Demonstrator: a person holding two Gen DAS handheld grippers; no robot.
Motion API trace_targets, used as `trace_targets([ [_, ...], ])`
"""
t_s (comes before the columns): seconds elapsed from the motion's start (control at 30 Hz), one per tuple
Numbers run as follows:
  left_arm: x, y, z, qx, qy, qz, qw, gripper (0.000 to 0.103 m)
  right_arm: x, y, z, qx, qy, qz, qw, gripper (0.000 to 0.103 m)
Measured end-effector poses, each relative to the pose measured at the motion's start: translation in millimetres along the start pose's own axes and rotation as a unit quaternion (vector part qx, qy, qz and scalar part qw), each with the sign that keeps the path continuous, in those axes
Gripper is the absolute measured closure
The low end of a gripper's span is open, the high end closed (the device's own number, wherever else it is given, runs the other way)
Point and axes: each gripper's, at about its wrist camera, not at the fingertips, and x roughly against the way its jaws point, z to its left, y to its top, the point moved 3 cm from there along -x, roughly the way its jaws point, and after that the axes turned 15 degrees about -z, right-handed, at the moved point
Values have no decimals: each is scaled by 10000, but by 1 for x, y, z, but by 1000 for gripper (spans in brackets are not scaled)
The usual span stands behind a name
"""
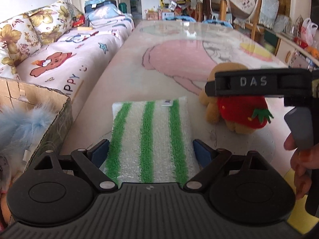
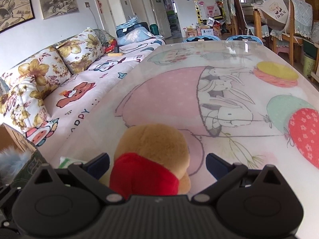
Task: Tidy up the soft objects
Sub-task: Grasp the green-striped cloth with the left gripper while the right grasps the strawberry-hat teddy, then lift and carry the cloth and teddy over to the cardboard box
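A green-and-white striped sponge cloth (image 1: 149,131) lies flat on the table. My left gripper (image 1: 151,149) is open and straddles its near end, with the blue pads close to its two sides. To the right sits a brown plush toy in a red strawberry outfit (image 1: 241,113). The right gripper's black body (image 1: 253,82) hangs just above it, held by a hand (image 1: 301,159). In the right wrist view, my right gripper (image 2: 157,161) is open, its fingers on either side of the plush toy (image 2: 151,151) with a gap on the right.
A cardboard box (image 1: 59,107) at the table's left near corner holds a fluffy blue item (image 1: 24,123). A sofa (image 1: 65,59) with flowered cushions runs along the left. The glass-topped table (image 2: 199,91) stretches ahead. Blue chairs stand at its far end.
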Motion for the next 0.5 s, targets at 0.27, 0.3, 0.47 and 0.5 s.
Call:
trace_targets([
  [0.27,-2,2,1,86,29,19,10000,0,-3,-3,-1,-14,67,22,10000,13],
  [0.3,-2,3,2,89,28,19,10000,0,-2,-3,-1,-33,102,25,9999,14],
  [0.47,0,2,3,60,14,-7,10000,0,-1,-2,3,46,209,15,9998,26],
  [0.5,0,2,3,56,10,-10,10000,0,0,-2,4,54,222,15,9997,26],
])
